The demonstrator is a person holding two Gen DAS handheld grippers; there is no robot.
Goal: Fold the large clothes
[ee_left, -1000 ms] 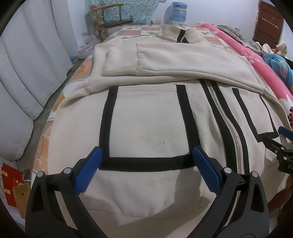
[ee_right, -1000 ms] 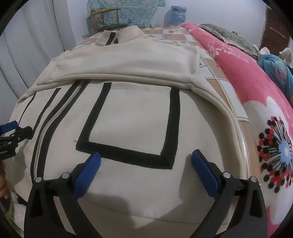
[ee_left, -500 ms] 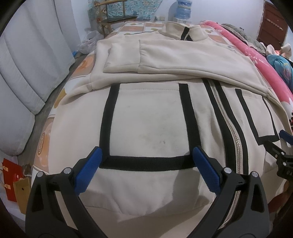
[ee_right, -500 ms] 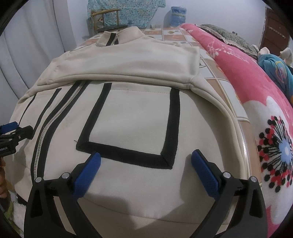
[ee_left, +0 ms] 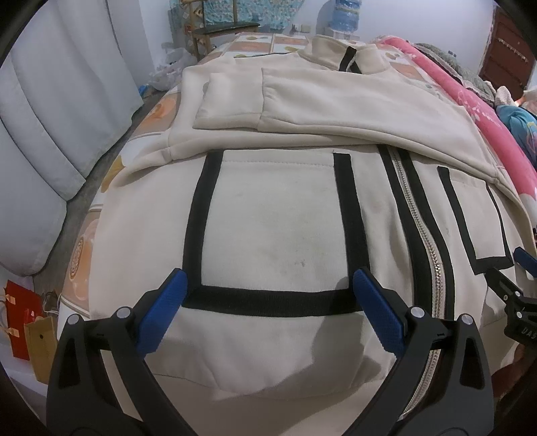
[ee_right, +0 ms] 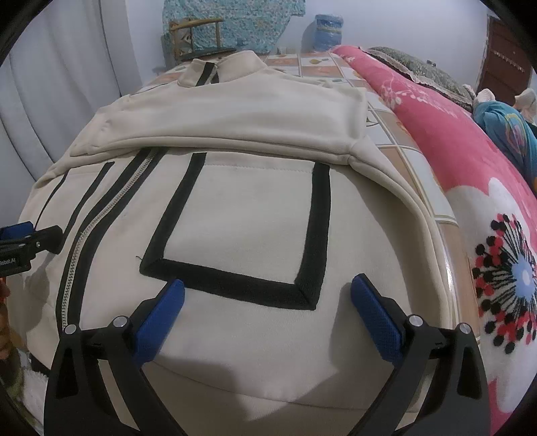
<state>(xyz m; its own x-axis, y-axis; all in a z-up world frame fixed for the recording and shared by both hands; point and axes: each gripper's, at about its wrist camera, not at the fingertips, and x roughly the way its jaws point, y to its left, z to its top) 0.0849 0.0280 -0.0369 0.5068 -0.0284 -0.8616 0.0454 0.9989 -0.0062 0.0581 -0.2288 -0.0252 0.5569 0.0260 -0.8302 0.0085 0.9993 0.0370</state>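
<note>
A cream zip jacket (ee_left: 278,221) with black-edged pockets lies face up on the bed, both sleeves (ee_left: 335,107) folded across its chest. In the right wrist view the same jacket (ee_right: 241,214) fills the frame. My left gripper (ee_left: 268,285) hangs open just above the hem, over the left pocket's bottom band. Over the other pocket my right gripper (ee_right: 266,290) is open too, holding nothing. Each gripper shows at the edge of the other's view: the right gripper (ee_left: 517,285) and the left gripper (ee_right: 23,241).
A pink floral blanket (ee_right: 486,208) runs along the bed's right side. Grey curtains (ee_left: 50,117) hang at the left, with red and brown paper bags (ee_left: 27,322) on the floor. A chair (ee_right: 194,37) and water bottle (ee_right: 325,30) stand beyond the bed's far end.
Both grippers have dropped slightly lower and nearer the jacket's hem. They stay open, and the jacket has not moved.
</note>
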